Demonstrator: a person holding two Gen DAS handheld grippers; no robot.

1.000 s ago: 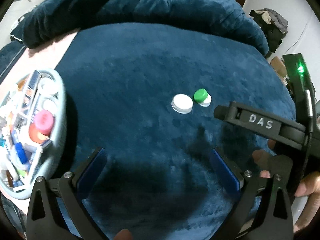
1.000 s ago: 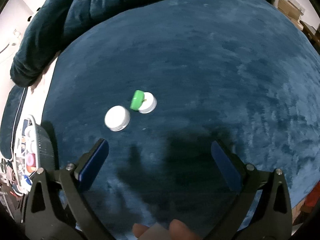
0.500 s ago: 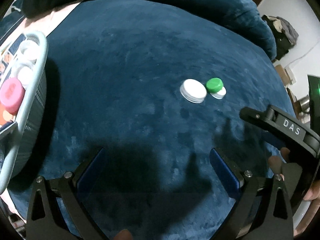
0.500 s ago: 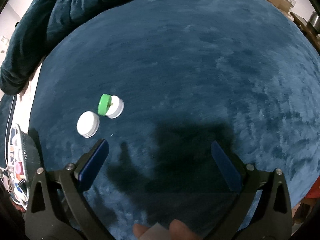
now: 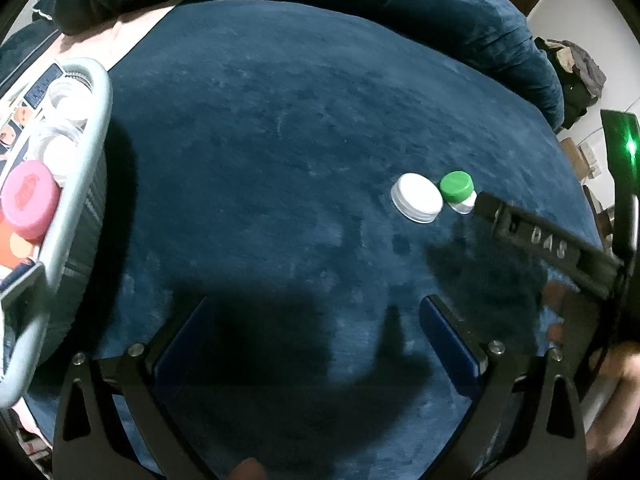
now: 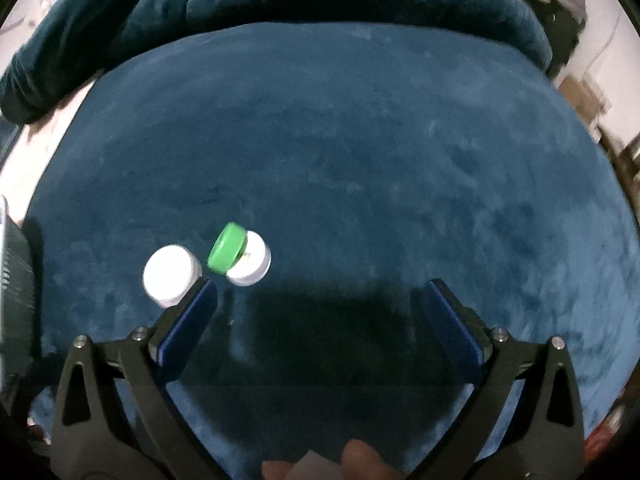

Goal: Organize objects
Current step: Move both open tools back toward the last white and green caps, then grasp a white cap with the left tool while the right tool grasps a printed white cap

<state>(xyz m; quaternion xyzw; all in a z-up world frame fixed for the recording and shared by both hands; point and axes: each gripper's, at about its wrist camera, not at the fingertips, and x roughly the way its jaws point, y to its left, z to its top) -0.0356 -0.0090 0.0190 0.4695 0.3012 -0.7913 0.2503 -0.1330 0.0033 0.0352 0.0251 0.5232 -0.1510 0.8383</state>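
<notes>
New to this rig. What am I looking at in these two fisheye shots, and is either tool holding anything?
There is no robot arm here: a person carries one two-finger tool in each hand, and each tool has a fisheye camera looking forward along its fingers. One picture comes from the left tool, the other from the right tool; the black frames with blue pads at the bottom are each tool's own fingers. Both are open and hold nothing.

The surface is a dark blue plush blanket. On it lie a white cap and, just beside it, a green cap leaning on a smaller white cap. In the left view a grey basket of small items, including a pink lid, sits at the left edge, and the right tool's black body reaches in beside the caps.
</notes>
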